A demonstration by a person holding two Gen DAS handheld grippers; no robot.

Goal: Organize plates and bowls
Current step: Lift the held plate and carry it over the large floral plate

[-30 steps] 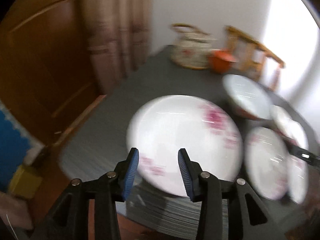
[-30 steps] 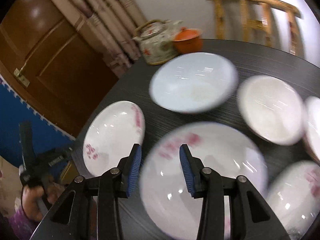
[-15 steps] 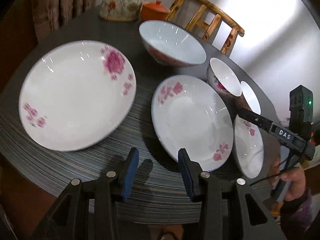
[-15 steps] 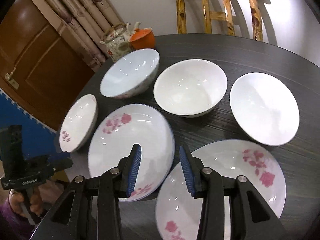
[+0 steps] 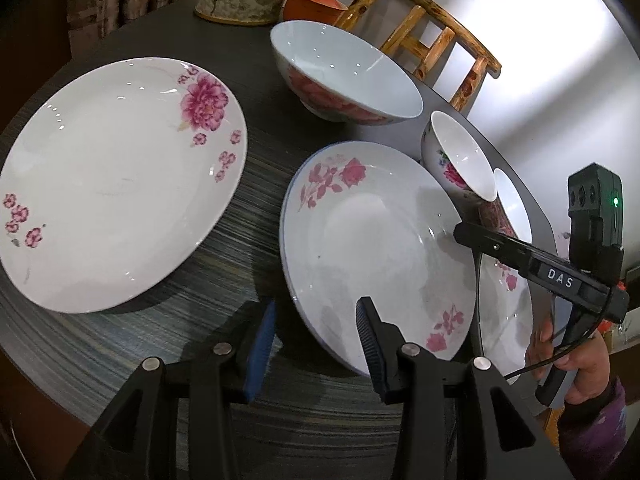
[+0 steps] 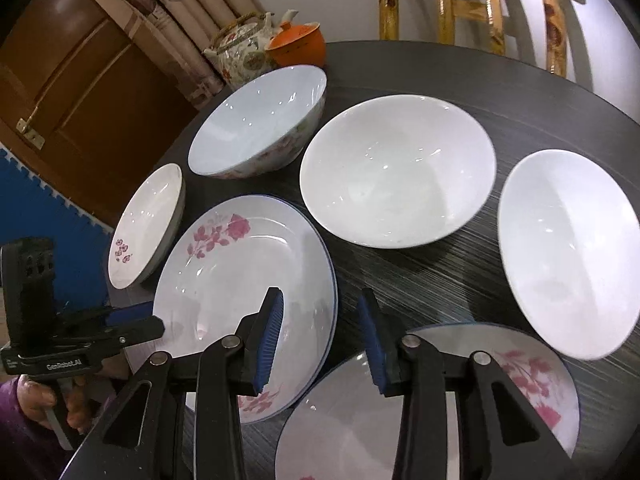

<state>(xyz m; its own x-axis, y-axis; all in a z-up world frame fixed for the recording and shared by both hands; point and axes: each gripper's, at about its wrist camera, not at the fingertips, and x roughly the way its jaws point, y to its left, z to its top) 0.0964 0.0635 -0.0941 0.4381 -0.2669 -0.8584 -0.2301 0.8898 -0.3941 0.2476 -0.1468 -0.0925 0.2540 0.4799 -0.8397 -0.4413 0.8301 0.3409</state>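
Left tool [image 5: 316,328] part-open, empty, straddling near rim of white rose-printed ceramic plate [image 5: 376,240]; right tool [image 6: 320,328] closing, empty, over same plate's right rim.

Dim indoor light; bright glare on the wall [image 5: 540,40]; sharp frames; fisheye bending and dark corners.

On the counter [image 5: 248,184], the right gripper's black fingers [image 5: 492,242] hide part of the small bowl [image 5: 514,208] beside the rose plate [image 5: 372,240]. The near plate [image 6: 460,408] runs off the frame's bottom edge; a chair [image 6: 472,4] is cropped above.
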